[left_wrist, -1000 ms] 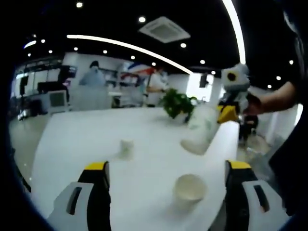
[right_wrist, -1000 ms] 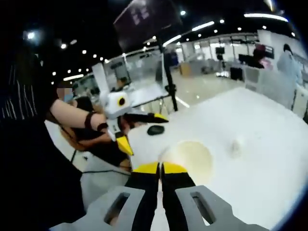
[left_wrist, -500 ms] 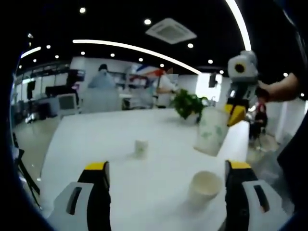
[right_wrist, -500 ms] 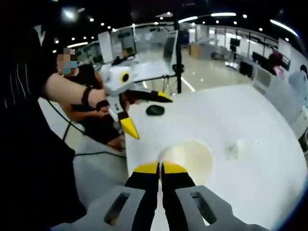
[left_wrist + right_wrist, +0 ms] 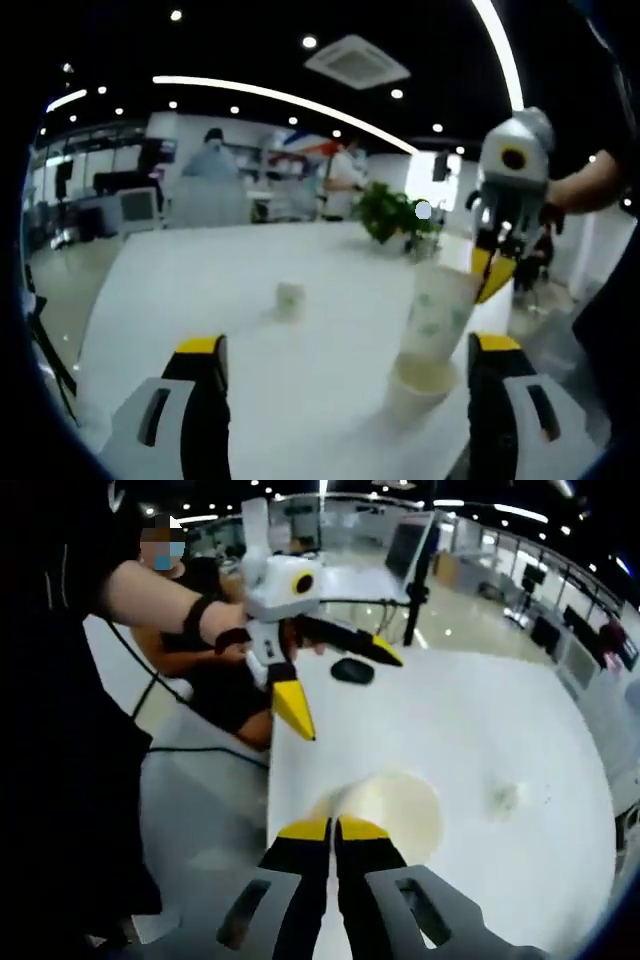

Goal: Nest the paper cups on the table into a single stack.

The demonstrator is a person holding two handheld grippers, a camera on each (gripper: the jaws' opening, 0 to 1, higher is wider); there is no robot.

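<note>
Right gripper [image 5: 334,828] clamped on printed cup [image 5: 437,312], lower right of left gripper view, bottom inside plain cup [image 5: 418,385] on table [image 5: 200,290]. Small cup [image 5: 289,296] alone at centre. Left gripper [image 5: 345,345] jaws apart.

- Held cup [image 5: 437,312] sits in the standing cup [image 5: 420,385] near the bench [image 5: 200,290] edge.
- Small cup [image 5: 289,296] stands well apart (further in), before the plant [image 5: 385,212].
</note>
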